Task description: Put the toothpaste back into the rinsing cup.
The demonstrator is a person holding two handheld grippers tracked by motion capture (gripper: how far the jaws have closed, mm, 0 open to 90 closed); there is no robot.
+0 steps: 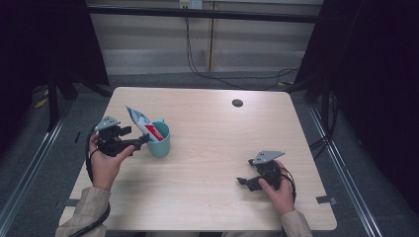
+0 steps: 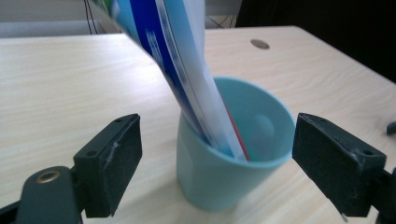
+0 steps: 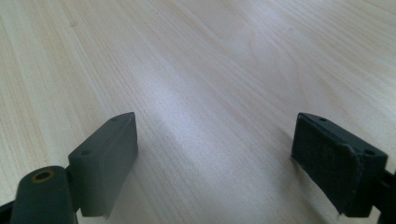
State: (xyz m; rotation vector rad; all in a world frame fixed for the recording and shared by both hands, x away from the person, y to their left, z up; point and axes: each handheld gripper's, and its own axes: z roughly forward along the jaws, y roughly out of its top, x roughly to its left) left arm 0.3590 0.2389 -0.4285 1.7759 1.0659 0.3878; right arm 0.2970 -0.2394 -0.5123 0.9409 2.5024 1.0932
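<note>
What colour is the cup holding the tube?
Light teal-blue cup, clearest in the left gripper view.

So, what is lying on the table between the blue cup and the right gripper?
Nothing: the high view shows bare table between blue cup and right gripper.

I see a light turquoise cup [image 2: 233, 163] holding a tube [image 2: 187, 70] striped blue and white with a red patch. The table [image 1: 212, 192] is pale wood with fine grain and one dark round spot [image 1: 237, 102]. Both my grippers, left [image 1: 141, 140] and right [image 1: 242, 181], are black with grey plates.
</note>
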